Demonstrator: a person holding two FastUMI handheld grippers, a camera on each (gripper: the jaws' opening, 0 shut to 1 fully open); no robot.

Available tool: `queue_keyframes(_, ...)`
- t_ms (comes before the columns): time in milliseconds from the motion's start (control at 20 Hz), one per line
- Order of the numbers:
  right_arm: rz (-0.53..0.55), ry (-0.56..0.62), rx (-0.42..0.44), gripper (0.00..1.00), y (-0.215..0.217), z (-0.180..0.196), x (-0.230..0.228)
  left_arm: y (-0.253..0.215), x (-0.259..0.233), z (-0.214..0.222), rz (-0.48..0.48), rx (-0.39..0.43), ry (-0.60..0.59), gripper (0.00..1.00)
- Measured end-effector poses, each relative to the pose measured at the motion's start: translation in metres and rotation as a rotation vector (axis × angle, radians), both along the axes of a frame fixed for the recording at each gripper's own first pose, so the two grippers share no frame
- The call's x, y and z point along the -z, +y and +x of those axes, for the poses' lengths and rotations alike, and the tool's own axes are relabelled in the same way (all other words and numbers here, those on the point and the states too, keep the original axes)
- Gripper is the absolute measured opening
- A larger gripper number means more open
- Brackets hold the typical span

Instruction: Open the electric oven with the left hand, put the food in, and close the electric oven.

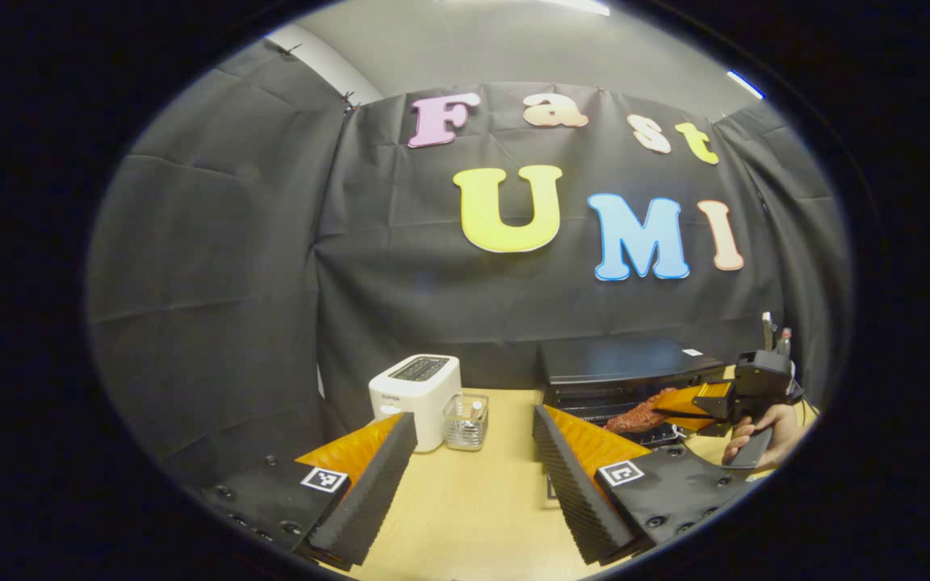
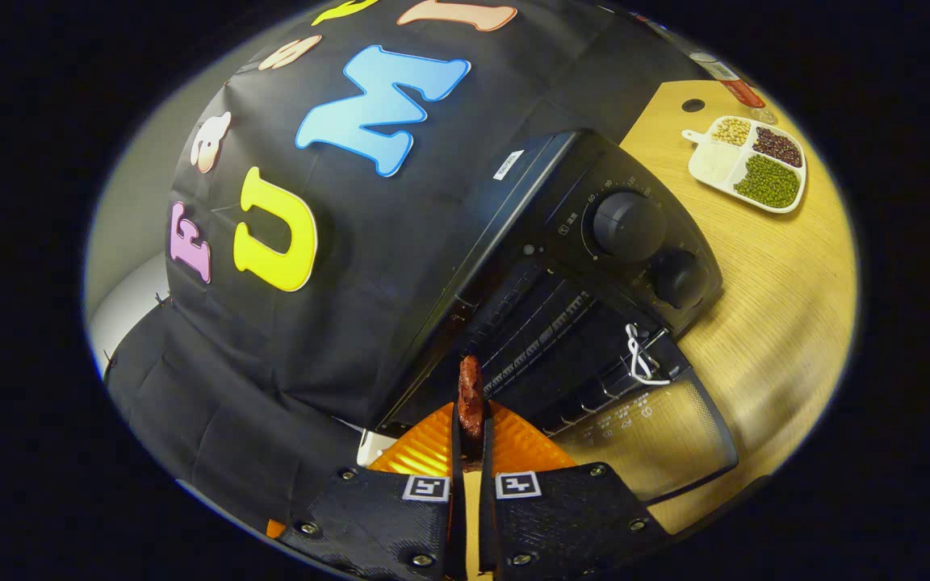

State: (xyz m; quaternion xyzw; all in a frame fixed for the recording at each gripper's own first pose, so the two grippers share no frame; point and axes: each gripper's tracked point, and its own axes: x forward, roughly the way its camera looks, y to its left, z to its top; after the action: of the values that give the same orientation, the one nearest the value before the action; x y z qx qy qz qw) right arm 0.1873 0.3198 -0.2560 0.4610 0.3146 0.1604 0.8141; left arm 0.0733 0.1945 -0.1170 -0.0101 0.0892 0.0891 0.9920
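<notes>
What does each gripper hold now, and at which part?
The right gripper pinches the reddish piece of food at its near end. The left gripper is open and holds nothing.

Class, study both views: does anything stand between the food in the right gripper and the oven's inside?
Nothing visible does. The door hangs open and down, the food in the right gripper faces the oven opening, its rack bare.

Matt black oven [image 2: 594, 242]; pale wood-grain table [image 2: 780, 290].

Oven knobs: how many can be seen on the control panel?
2. The larger upper knob is nearer the oven's top; the smaller knob sits just below it, towards the table. Others may be hidden.
</notes>
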Motion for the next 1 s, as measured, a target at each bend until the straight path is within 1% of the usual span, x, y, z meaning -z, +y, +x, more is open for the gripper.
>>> queue_keyframes(50,-0.003,-0.002,0.005,0.06,0.003,0.005,0.004,0.002,0.004,-0.001,-0.004,-0.005,0.012,0.97)
queue_keyframes(100,-0.004,-0.003,0.007,0.06,0.007,0.009,0.008,0.004,0.009,-0.002,-0.003,-0.01,0.026,1.0)
queue_keyframes(150,-0.002,-0.009,0.01,0.06,0.012,0.012,0.011,0.007,0.011,-0.003,0.003,-0.015,0.037,0.97)
queue_keyframes(250,-0.004,-0.013,0.019,0.06,0.018,0.018,0.017,0.012,0.011,-0.003,0.018,-0.027,0.04,1.0)
queue_keyframes(300,-0.007,-0.013,0.022,0.06,0.021,0.019,0.021,0.013,0.011,-0.004,0.024,-0.031,0.038,0.97)
queue_keyframes(400,-0.02,-0.024,0.036,0.06,0.023,0.024,0.025,0.015,0.012,-0.005,0.032,-0.037,0.045,0.97)
queue_keyframes(500,-0.051,-0.029,0.036,0.07,0.025,0.025,0.028,0.015,0.014,-0.005,0.029,-0.04,0.05,0.97)
queue_keyframes(650,-0.174,-0.039,0.056,0.13,0.015,0.029,0.038,0.016,0.011,-0.005,0.035,-0.051,0.04,1.0)
queue_keyframes(700,-0.217,-0.043,0.061,0.21,0.007,0.029,0.04,0.014,0.012,-0.005,0.037,-0.052,0.035,1.0)
queue_keyframes(750,-0.253,-0.045,0.068,0.25,-0.001,0.031,0.04,0.013,0.012,-0.005,0.035,-0.052,0.032,1.0)
queue_keyframes(800,-0.276,-0.054,0.072,0.33,-0.006,0.033,0.038,0.01,0.012,-0.003,0.028,-0.05,0.033,1.0)
queue_keyframes(850,-0.285,-0.065,0.069,0.33,-0.009,0.035,0.036,0.007,0.014,-0.001,0.019,-0.047,0.037,1.0)
queue_keyframes(900,-0.296,-0.067,0.07,0.55,-0.014,0.036,0.032,0.004,0.019,-0.001,0.011,-0.041,0.039,1.0)
queue_keyframes(1000,-0.354,-0.089,0.084,0.98,-0.029,0.034,0.024,-0.004,0.02,0.001,0.008,-0.03,0.034,1.0)
